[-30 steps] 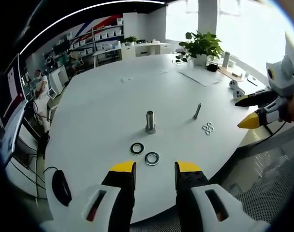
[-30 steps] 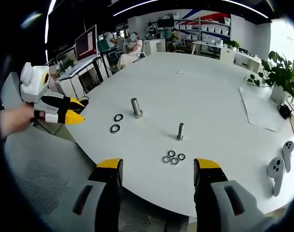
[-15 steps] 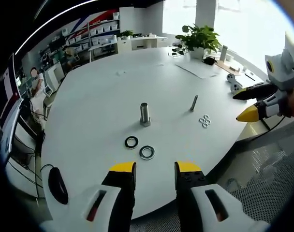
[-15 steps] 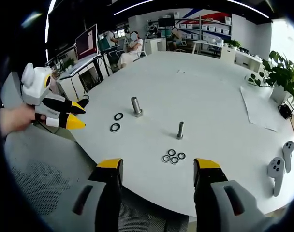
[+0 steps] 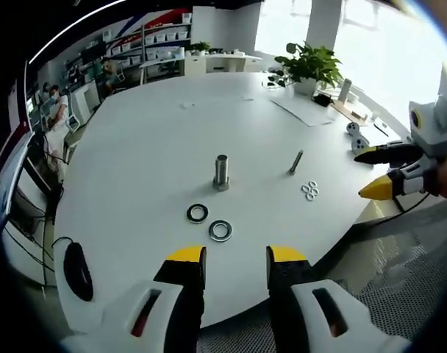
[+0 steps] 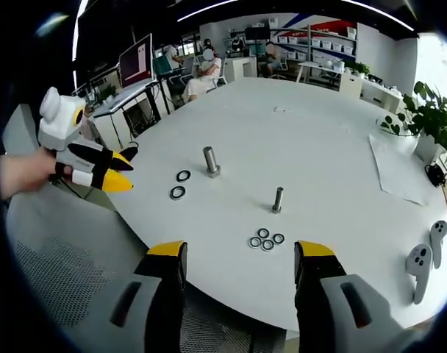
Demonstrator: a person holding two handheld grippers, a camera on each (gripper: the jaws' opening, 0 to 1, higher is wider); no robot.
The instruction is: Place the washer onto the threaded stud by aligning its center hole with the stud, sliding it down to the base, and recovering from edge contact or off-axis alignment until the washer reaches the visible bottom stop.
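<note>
Both hand-held grippers, left [image 5: 235, 254] & right [image 6: 240, 250], empty w/ jaws apart; two washers [image 5: 209, 222] at 7 o'clock of threaded stud [image 5: 221, 172] on surface [image 5: 150, 140].

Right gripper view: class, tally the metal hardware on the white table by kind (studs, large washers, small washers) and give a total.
Threaded studs: 2, a thick stud and a thin stud
Large washers: 2, one and another, lying near the thick stud
Small washers: 4, in a cluster by the thin stud
Total: 8
</note>
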